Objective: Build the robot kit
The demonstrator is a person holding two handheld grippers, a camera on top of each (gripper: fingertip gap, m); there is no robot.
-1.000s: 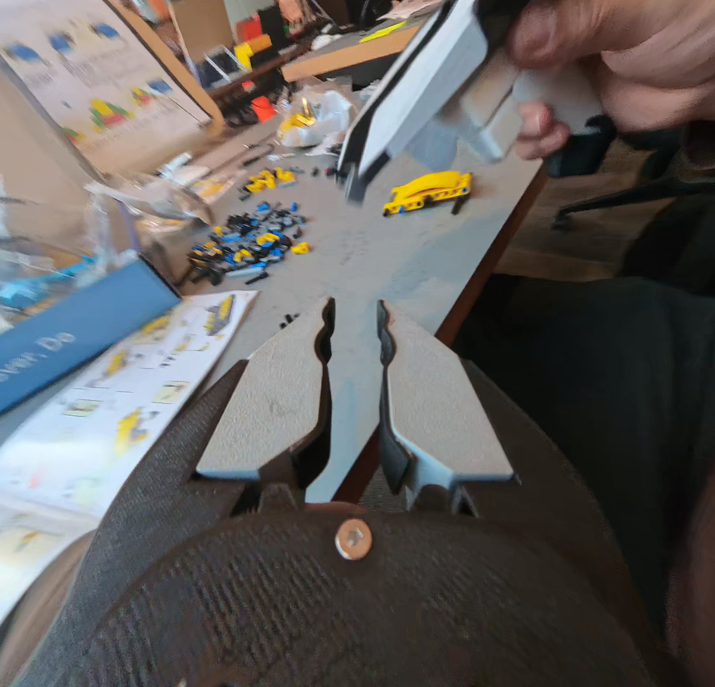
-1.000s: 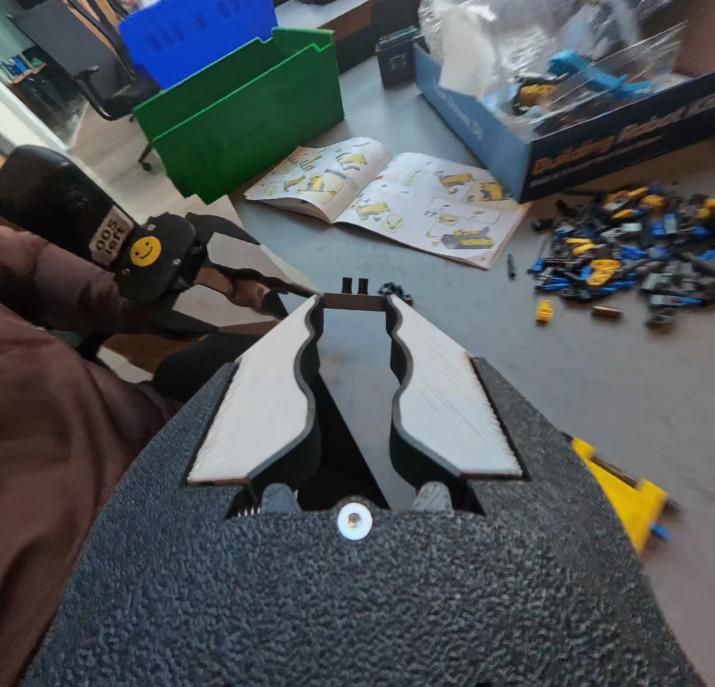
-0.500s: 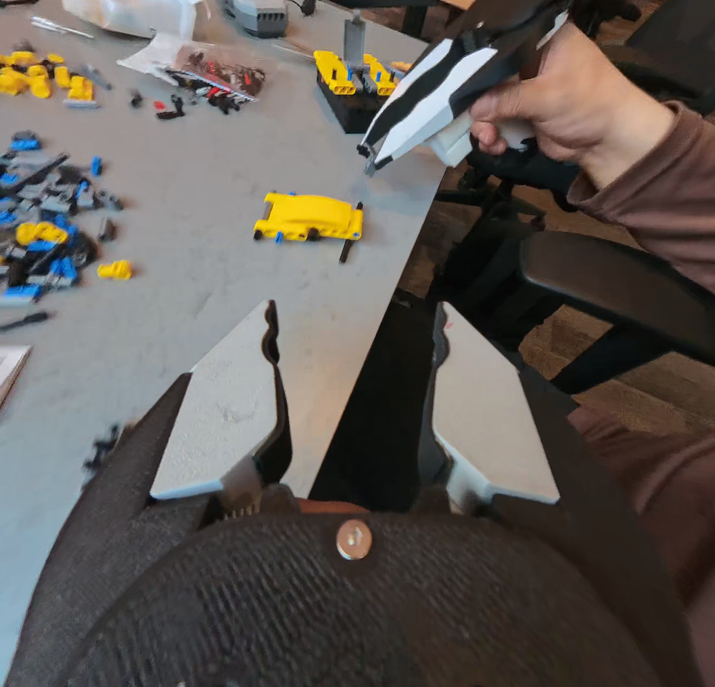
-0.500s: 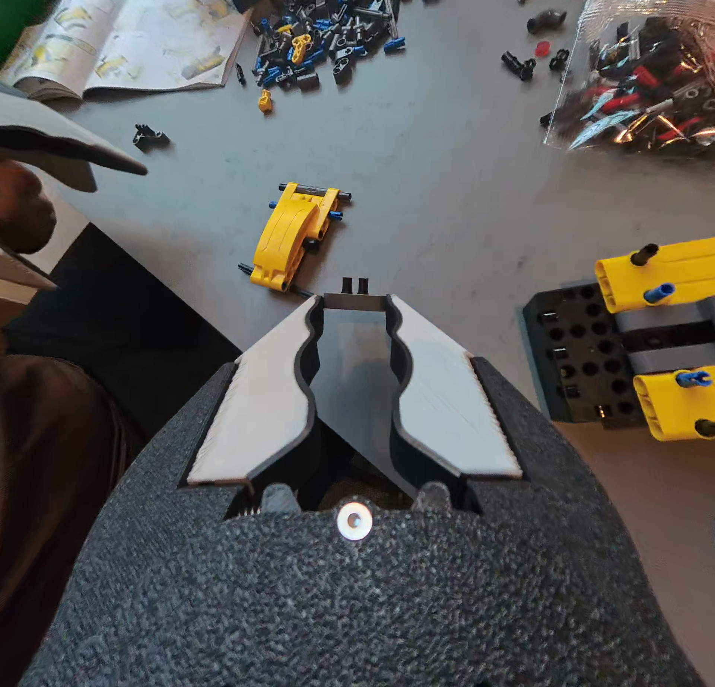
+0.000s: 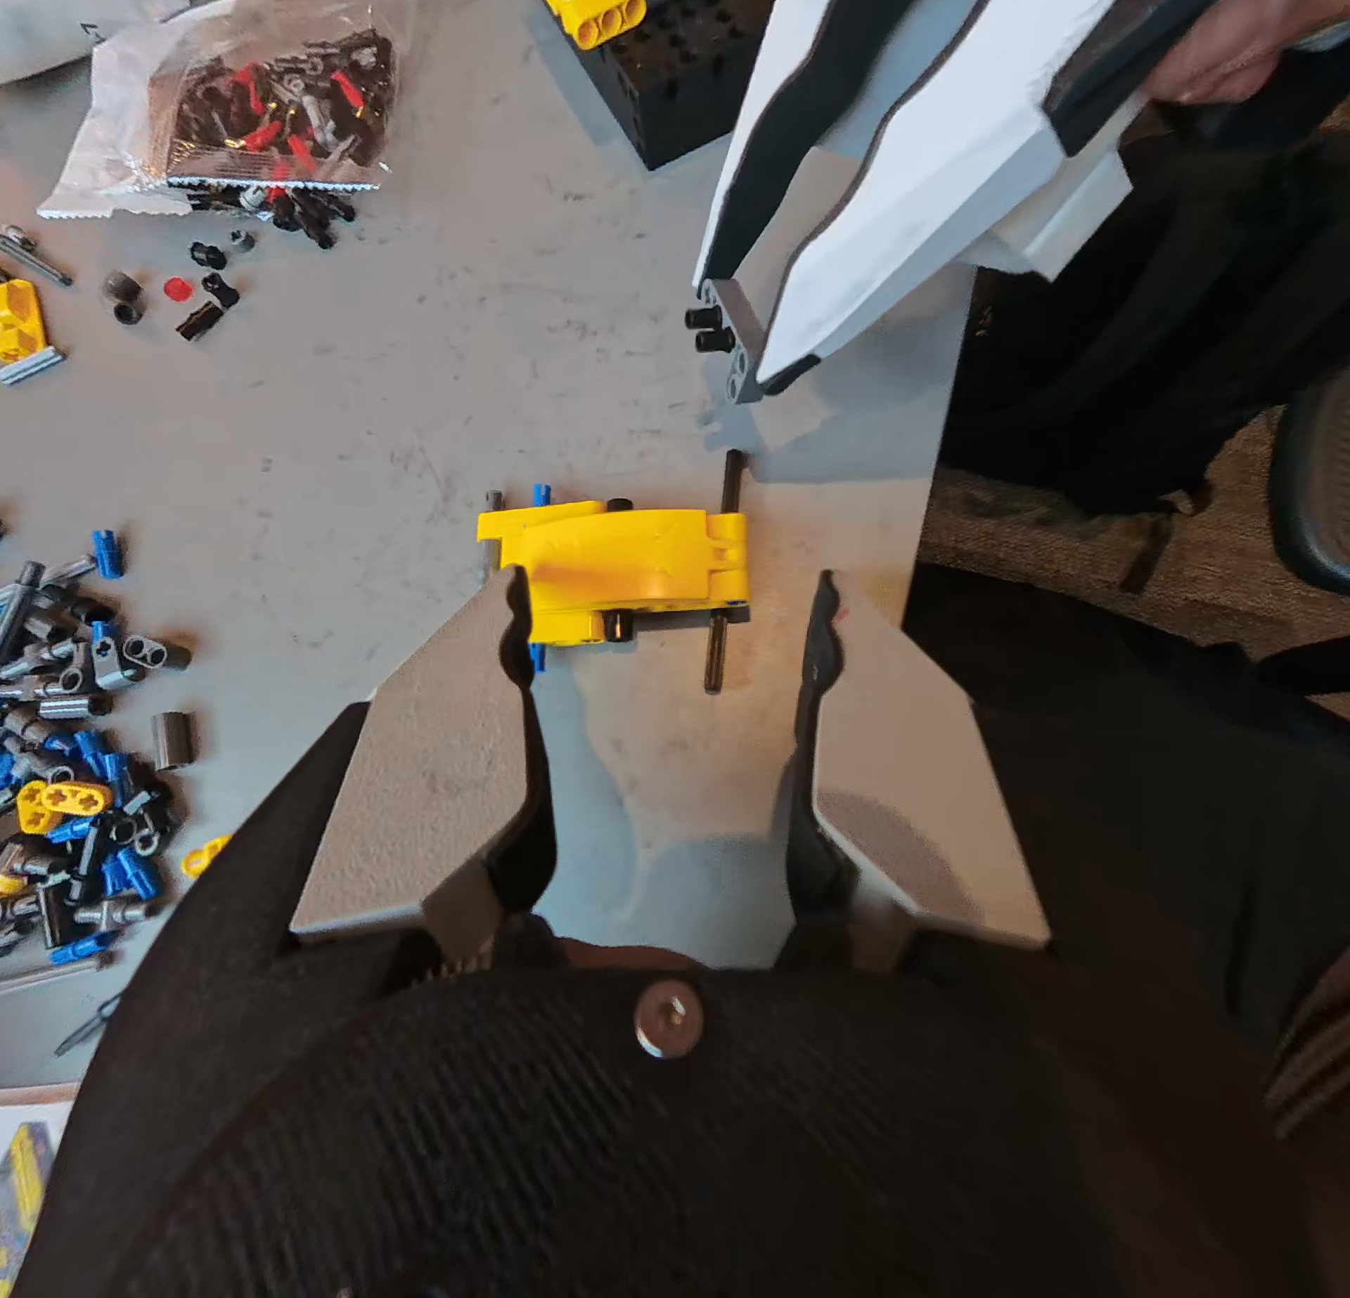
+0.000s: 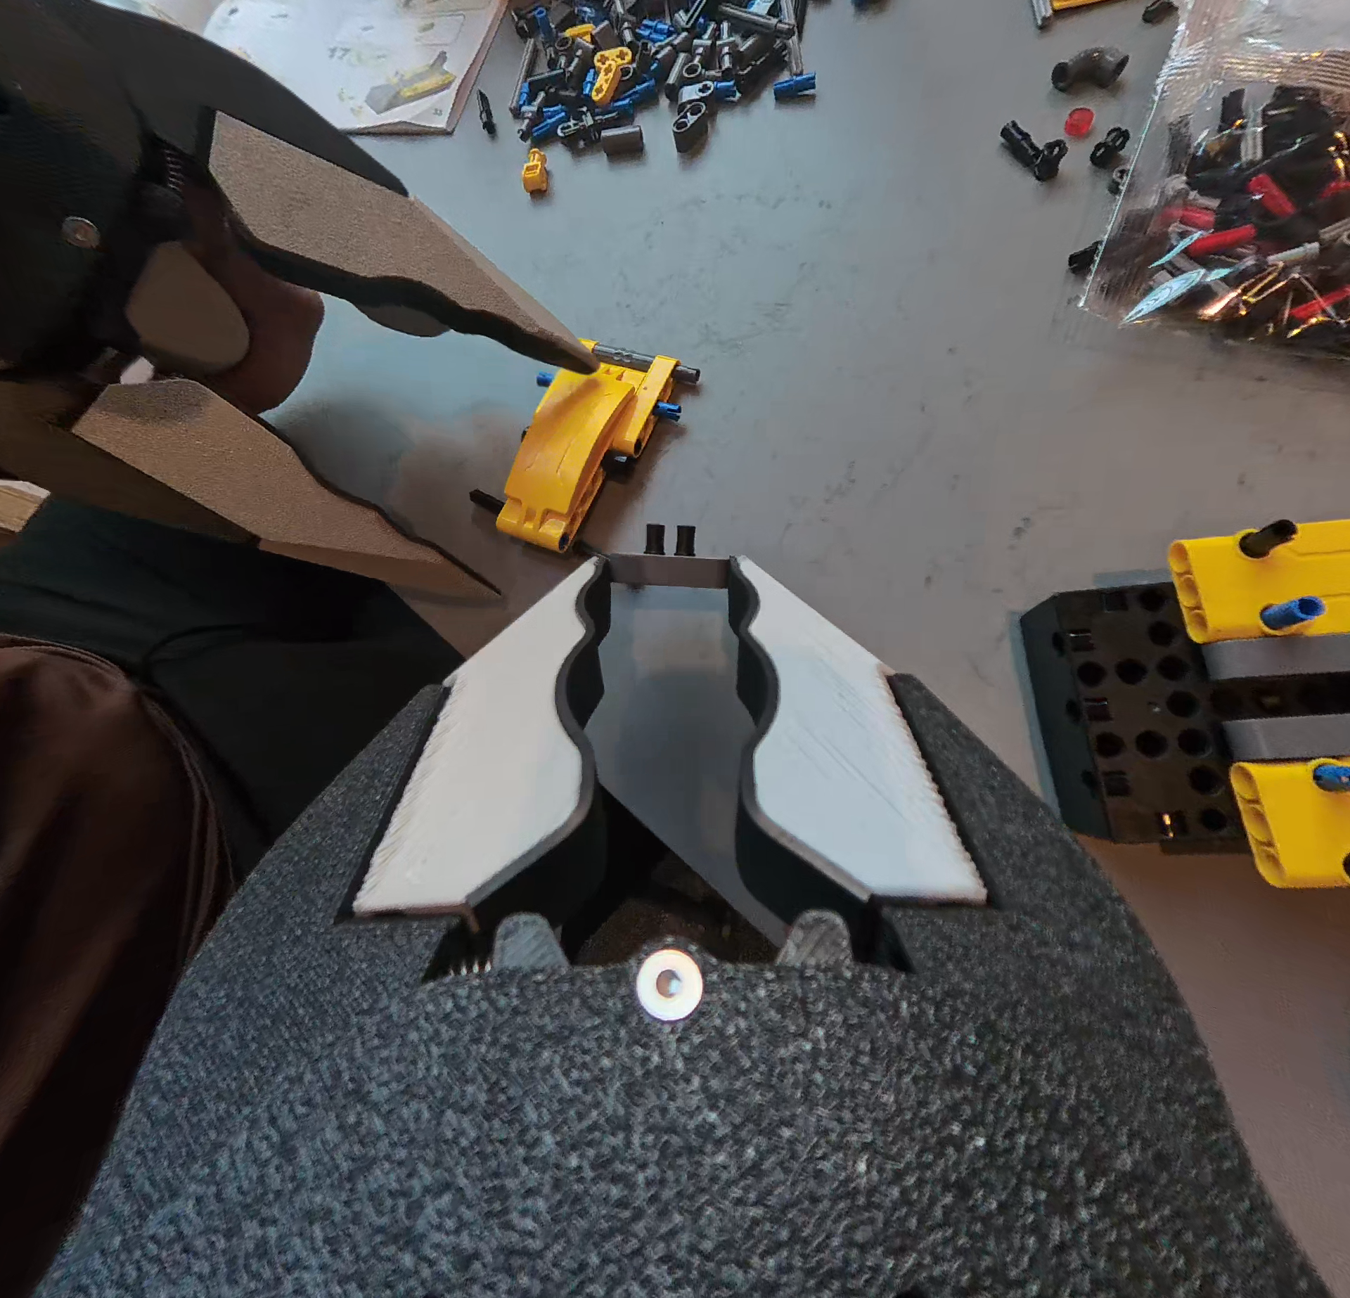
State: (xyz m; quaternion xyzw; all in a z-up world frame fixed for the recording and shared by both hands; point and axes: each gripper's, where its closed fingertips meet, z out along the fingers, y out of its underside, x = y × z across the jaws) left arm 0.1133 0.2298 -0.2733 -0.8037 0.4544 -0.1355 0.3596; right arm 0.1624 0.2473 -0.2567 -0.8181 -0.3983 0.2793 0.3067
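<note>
A yellow curved-panel assembly (image 5: 621, 561) with black axles and blue pins lies on the grey table (image 5: 365, 423) near its edge. My left gripper (image 5: 668, 583) is open wide and straddles it, the left fingertip touching its end. The assembly also shows in the right wrist view (image 6: 577, 445), with the left gripper (image 6: 544, 477) over it. My right gripper (image 6: 668, 572) is shut on a short grey beam (image 6: 668, 575) with two black pins (image 6: 668, 536), held just above the table a little to the side of the assembly. The right gripper (image 5: 738, 342) shows in the left wrist view too.
A pile of small black, blue and yellow parts (image 6: 657, 43) lies beyond, next to an open instruction booklet (image 6: 351, 35). A clear bag of black and red parts (image 6: 1242, 189) and a black perforated block with yellow beams (image 6: 1139, 715) sit right. The table edge (image 5: 935, 459) is close. Across from one pair of fingers to the other is roughly 6 centimetres.
My left gripper swung over the table, opened wide and came down around the yellow assembly. My right gripper, still holding the grey beam, turned and moved closer to the assembly.
</note>
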